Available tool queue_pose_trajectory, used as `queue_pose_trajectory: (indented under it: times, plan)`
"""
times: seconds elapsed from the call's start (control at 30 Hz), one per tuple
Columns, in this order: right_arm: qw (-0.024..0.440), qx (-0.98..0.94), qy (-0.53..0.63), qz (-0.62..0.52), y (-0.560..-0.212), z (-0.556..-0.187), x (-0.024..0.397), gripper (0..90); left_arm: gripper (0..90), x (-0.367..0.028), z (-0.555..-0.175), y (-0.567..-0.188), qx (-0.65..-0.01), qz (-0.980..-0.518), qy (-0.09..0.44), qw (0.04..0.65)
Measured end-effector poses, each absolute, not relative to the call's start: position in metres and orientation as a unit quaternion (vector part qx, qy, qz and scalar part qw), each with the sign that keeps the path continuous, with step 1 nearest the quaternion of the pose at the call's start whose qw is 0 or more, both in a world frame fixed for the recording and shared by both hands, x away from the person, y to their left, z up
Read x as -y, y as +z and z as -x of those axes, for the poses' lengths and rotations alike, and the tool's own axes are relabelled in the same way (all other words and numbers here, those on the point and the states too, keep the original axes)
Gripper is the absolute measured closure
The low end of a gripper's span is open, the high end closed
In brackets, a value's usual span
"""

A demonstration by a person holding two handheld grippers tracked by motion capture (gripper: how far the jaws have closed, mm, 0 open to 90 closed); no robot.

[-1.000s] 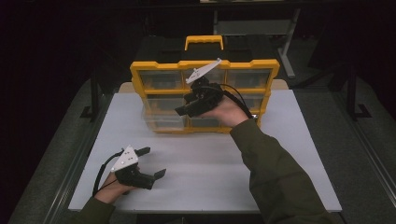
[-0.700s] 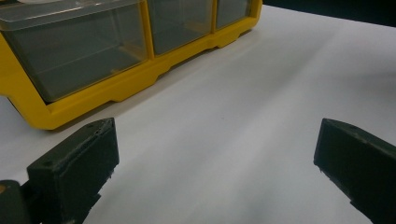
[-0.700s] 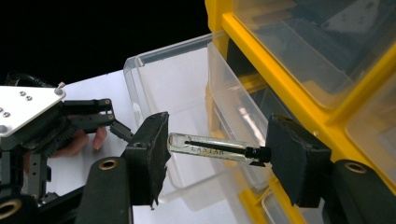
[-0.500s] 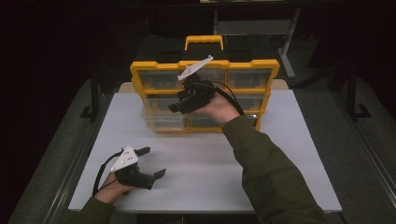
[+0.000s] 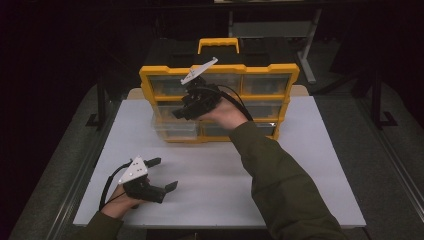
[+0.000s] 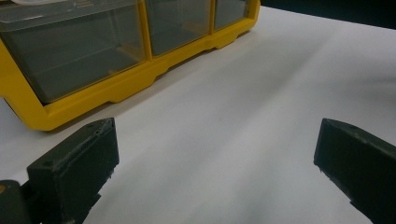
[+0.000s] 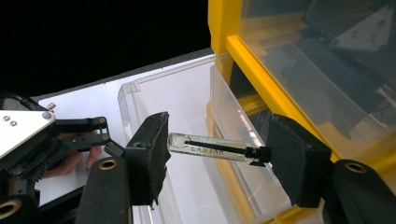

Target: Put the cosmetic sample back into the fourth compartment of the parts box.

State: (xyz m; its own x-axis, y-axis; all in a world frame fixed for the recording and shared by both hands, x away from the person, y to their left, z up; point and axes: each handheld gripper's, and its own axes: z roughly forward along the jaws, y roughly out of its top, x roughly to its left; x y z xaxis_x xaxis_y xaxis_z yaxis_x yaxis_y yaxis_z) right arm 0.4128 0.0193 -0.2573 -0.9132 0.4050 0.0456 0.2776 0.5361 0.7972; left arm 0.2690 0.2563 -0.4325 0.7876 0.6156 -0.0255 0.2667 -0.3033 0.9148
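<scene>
The right gripper [image 7: 217, 154] holds one slim glass vial [image 7: 215, 148] by its two ends, round bottom against one black pad, black cap against the other. It hangs above the clear plastic drawer [image 7: 187, 107] pulled out of the yellow organizer [image 5: 220, 102]. The left gripper [image 5: 150, 175] rests before the organizer on the smooth white table [image 5: 300, 165], jaws wide apart, holding nothing.

vial [image 7: 218, 150] label print too small to read
</scene>
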Motion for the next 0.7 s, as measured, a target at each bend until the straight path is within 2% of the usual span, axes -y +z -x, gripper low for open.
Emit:
queue_pose_trajectory:
  times: [0.7]
  plan:
    - [0.057,-0.876,0.435,-0.199,-0.266,-0.416,-0.033,38.8,0.0,-0.256,-0.269,-0.432,-0.278,-0.790,0.167,0.521]
